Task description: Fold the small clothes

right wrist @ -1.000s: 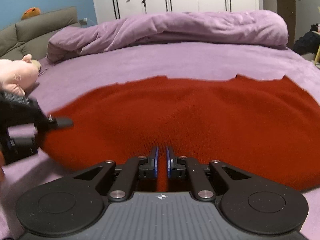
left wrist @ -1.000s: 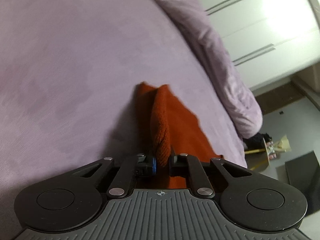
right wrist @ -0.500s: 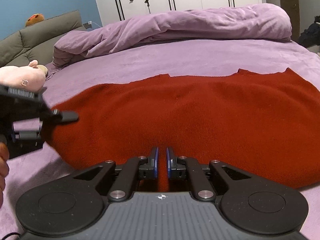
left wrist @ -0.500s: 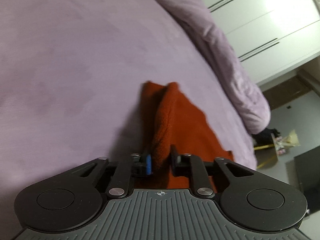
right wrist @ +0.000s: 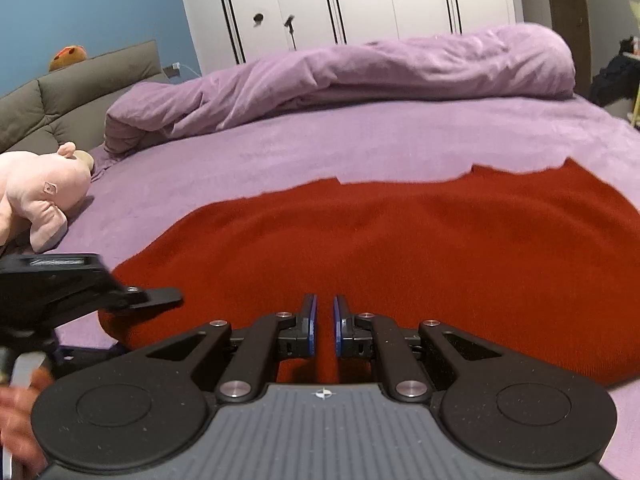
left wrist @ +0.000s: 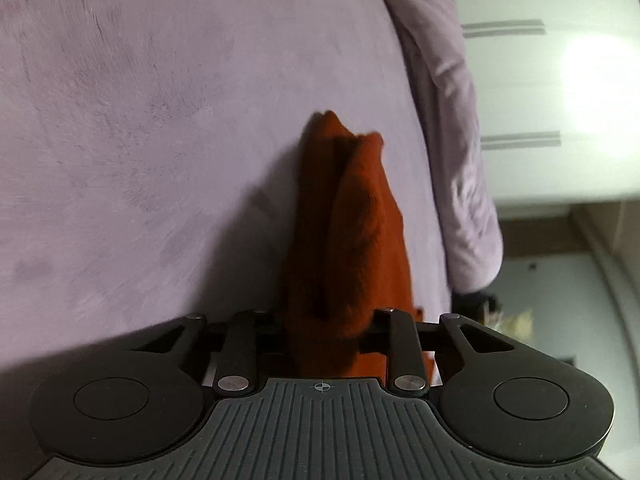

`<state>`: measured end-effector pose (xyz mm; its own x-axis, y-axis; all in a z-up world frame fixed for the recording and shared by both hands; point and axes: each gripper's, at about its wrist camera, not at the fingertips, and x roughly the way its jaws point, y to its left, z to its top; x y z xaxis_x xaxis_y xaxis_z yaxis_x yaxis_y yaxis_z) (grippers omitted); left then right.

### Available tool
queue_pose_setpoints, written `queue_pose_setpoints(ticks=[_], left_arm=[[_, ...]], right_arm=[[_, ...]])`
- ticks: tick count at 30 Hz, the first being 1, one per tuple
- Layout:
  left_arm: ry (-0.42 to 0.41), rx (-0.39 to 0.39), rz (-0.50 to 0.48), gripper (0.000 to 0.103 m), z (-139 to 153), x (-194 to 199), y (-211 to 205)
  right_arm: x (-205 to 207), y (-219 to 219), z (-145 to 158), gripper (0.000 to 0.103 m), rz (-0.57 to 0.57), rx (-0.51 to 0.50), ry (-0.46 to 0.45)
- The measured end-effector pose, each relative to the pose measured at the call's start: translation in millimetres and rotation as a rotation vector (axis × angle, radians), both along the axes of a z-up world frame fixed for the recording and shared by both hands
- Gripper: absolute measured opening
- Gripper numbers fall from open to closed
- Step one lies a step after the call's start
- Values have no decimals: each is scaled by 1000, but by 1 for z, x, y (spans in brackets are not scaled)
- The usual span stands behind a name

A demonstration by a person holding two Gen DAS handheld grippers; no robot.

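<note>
A red knitted garment (right wrist: pixel 400 248) lies spread flat on the purple bed (right wrist: pixel 360 140). In the left wrist view its left edge (left wrist: pixel 352 232) stands up as a bunched fold between the jaws. My left gripper (left wrist: pixel 324 332) has its jaws spread wide, with the fold loose between them. It also shows at the left of the right wrist view (right wrist: pixel 80 284), at the garment's left edge. My right gripper (right wrist: pixel 323 328) sits at the near hem, its blue-padded jaws a small gap apart, with cloth under and between them.
A rolled purple duvet (right wrist: pixel 360 76) lies across the far side of the bed. A pink plush pig (right wrist: pixel 36 192) lies at the left by a grey headboard (right wrist: pixel 72 92). White wardrobes (right wrist: pixel 360 8) stand behind. The person's hand (right wrist: pixel 16 412) shows at bottom left.
My left gripper's jaws have opened wide from their pinch on the garment's edge. My right gripper's jaws have parted slightly. The garment has settled flatter on the bed.
</note>
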<state>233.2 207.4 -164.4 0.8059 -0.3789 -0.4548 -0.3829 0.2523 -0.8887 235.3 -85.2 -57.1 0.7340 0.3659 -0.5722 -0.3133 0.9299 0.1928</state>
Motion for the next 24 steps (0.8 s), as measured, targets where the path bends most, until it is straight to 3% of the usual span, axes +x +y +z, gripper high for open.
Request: queue_pose_setpoints(ticks=[3, 7, 11, 14, 17, 24], left_arm=[[-16, -32, 27, 25, -3, 0, -1], [-27, 68, 12, 23, 5, -3, -6], [-26, 99, 9, 23, 11, -1, -10], [-26, 189, -12, 23, 23, 2, -15], [-47, 295, -41, 23, 42, 2, -23], [-96, 557, -124, 23, 92, 2, -54]], right_arm=[[7, 6, -7, 8, 12, -9, 24], [10, 8, -13, 8, 28, -20, 50], [5, 3, -7, 8, 8, 47, 0], [13, 6, -20, 8, 15, 30, 71], [14, 10, -14, 8, 52, -21, 64], [-2, -43, 7, 8, -28, 139, 15]])
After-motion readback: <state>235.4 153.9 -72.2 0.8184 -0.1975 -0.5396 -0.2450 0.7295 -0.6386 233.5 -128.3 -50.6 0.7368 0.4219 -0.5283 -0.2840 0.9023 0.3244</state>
